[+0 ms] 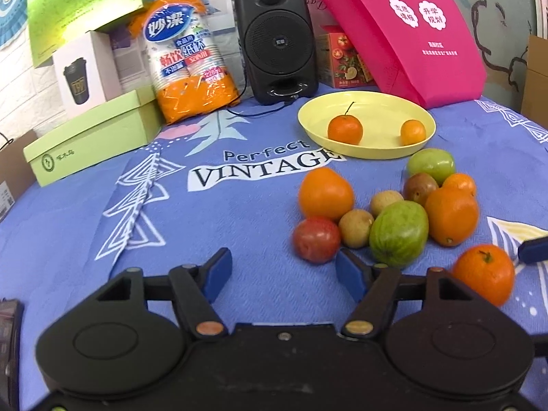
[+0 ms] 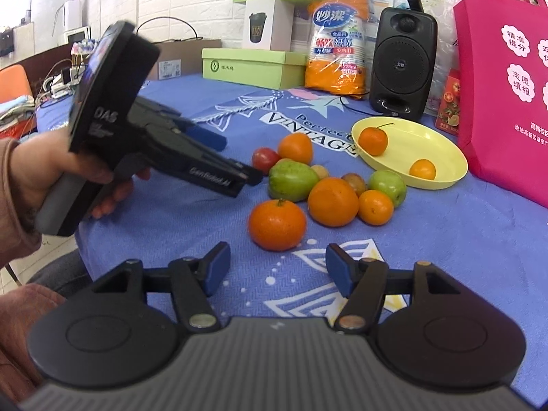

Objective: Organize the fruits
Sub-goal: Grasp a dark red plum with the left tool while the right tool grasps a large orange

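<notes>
A yellow plate [image 1: 366, 150] [image 2: 445, 178] on the blue cloth holds a stemmed tangerine [image 1: 345, 129] [image 2: 373, 141] and a smaller orange fruit [image 1: 412, 132] [image 2: 422, 169]. In front of it lies a heap of several fruits: oranges, a red tomato [image 1: 316, 239] [image 2: 264, 159], a green mango-like fruit [image 1: 399, 233] [image 2: 291, 179], a green apple [image 1: 431, 162] [image 2: 388, 185]. A lone tangerine [image 1: 484, 274] [image 2: 277, 224] sits nearest. My left gripper [image 1: 284, 274] [image 2: 239, 167] is open just short of the tomato. My right gripper [image 2: 275, 267] is open just behind the lone tangerine; its blue fingertip [image 1: 534, 249] shows in the left wrist view.
Along the back stand a black speaker [image 1: 277, 41] [image 2: 402, 65], an orange pack of paper cups [image 1: 188, 54] [image 2: 337, 44], green boxes [image 1: 92, 137] [image 2: 253, 63] and a pink bag [image 1: 404, 30] [image 2: 503, 96]. A person's hand [image 2: 44, 167] holds the left gripper at the table's left edge.
</notes>
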A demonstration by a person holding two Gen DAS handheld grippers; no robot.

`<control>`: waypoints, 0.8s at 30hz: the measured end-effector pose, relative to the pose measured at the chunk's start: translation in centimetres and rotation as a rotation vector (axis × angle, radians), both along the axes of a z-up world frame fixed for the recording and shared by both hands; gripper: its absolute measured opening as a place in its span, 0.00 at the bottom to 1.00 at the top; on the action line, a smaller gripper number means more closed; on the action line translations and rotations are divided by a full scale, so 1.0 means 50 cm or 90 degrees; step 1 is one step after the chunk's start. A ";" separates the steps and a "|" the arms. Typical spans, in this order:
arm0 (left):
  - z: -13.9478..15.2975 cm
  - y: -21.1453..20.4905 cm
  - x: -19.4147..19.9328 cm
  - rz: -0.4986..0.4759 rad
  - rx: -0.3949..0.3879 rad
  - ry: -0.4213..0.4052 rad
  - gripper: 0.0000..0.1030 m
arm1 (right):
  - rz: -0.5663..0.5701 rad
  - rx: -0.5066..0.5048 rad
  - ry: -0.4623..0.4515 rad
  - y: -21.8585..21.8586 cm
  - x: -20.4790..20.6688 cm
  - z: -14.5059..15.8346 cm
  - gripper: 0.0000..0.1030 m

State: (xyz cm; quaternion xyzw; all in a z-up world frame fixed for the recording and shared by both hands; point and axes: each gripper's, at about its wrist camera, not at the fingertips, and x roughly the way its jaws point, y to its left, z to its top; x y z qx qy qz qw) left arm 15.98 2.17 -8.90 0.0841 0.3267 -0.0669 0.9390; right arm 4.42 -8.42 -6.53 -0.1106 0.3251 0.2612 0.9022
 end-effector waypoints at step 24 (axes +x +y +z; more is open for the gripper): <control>-0.017 0.010 0.049 -0.056 -0.077 0.012 0.30 | -0.028 0.006 0.009 0.034 0.061 -0.029 0.73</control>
